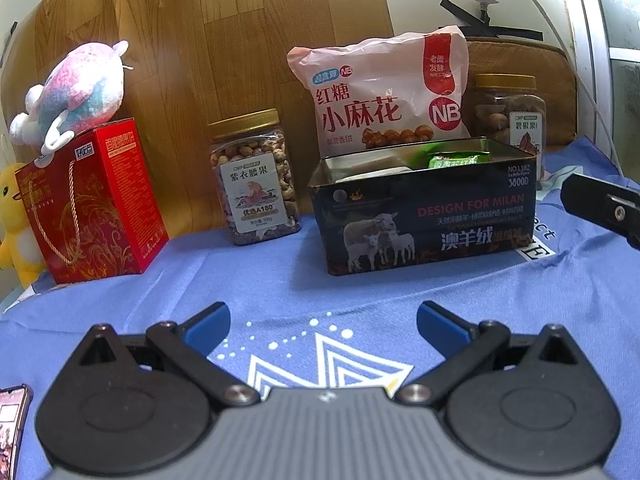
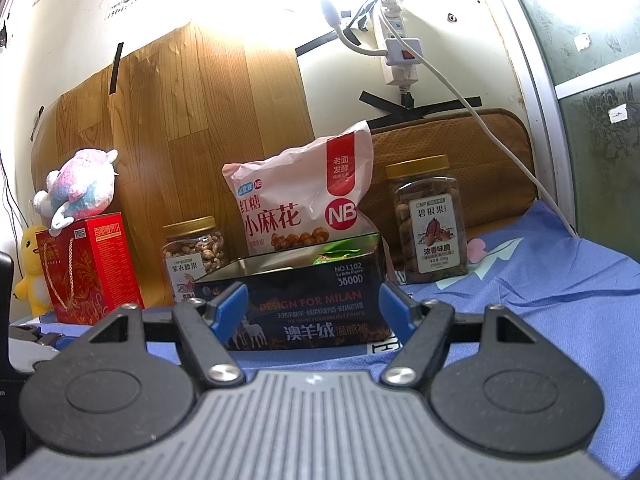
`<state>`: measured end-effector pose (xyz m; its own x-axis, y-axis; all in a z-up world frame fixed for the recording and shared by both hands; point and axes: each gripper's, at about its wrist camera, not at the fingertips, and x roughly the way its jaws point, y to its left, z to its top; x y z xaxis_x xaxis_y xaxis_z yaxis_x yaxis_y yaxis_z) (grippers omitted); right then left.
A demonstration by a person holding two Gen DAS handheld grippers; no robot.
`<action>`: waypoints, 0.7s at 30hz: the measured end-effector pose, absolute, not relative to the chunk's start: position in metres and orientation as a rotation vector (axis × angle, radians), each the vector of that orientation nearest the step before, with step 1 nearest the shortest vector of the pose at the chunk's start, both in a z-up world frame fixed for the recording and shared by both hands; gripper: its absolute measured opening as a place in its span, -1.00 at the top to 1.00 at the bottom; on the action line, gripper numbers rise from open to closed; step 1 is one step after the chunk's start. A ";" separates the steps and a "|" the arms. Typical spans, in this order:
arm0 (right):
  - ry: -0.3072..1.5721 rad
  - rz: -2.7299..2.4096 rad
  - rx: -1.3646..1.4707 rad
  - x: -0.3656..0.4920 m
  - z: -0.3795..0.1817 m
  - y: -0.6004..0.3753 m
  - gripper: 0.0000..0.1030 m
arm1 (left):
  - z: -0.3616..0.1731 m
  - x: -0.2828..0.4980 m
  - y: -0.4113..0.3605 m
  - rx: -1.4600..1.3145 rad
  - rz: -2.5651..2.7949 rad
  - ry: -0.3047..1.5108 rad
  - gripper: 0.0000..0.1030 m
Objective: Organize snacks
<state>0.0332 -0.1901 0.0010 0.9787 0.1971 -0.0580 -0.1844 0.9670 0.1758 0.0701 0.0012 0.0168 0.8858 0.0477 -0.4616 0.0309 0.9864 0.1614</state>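
On the blue cloth [image 1: 280, 280]: dark tin [image 1: 424, 216] centre, lid off, green packets [image 1: 460, 158] inside. Pink snack bag [image 1: 384, 92] upright behind it, cashew jar [image 1: 254, 176] to its left, pecan jar [image 2: 430, 220] to its right. Left gripper [image 1: 323, 322] spread, empty, over cloth. Right gripper [image 2: 313, 310] spread, empty, facing tin. Only the left view shows a phone [image 1: 12, 424]; only the right shows the power strip [image 2: 398, 56] in full.

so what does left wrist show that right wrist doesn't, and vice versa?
Left wrist only: a phone at the bottom-left edge, and the right gripper's black body at the right edge.
Right wrist only: the window frame on the far right.
Both: open tin box, pink snack bag, cashew jar, pecan jar, red gift box, and each view's own open gripper: left gripper, right gripper.
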 end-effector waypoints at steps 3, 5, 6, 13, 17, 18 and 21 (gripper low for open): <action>0.075 0.193 0.171 0.033 0.001 -0.190 -0.46 | 0.017 0.070 0.001 0.167 0.010 0.483 -1.00; 0.076 0.194 0.170 0.033 0.001 -0.190 -0.46 | 0.017 0.070 0.001 0.167 0.010 0.484 -1.00; 0.076 0.193 0.171 0.033 0.001 -0.190 -0.46 | 0.017 0.070 0.001 0.167 0.009 0.484 -1.00; 0.080 0.190 0.172 0.033 0.001 -0.190 -0.46 | 0.017 0.070 0.001 0.168 0.009 0.485 -1.00; 0.080 0.188 0.174 0.033 0.001 -0.190 -0.46 | 0.017 0.070 0.002 0.165 0.006 0.487 -1.00; 0.081 0.189 0.173 0.033 0.001 -0.190 -0.46 | 0.017 0.070 0.002 0.166 0.007 0.487 -1.00; 0.080 0.190 0.173 0.033 0.001 -0.191 -0.46 | 0.018 0.069 0.003 0.166 0.004 0.475 -0.99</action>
<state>0.0335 -0.1905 0.0011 0.9789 0.1942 -0.0632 -0.1804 0.9673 0.1782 0.0695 0.0025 0.0183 0.8894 0.0421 -0.4552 0.0352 0.9865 0.1600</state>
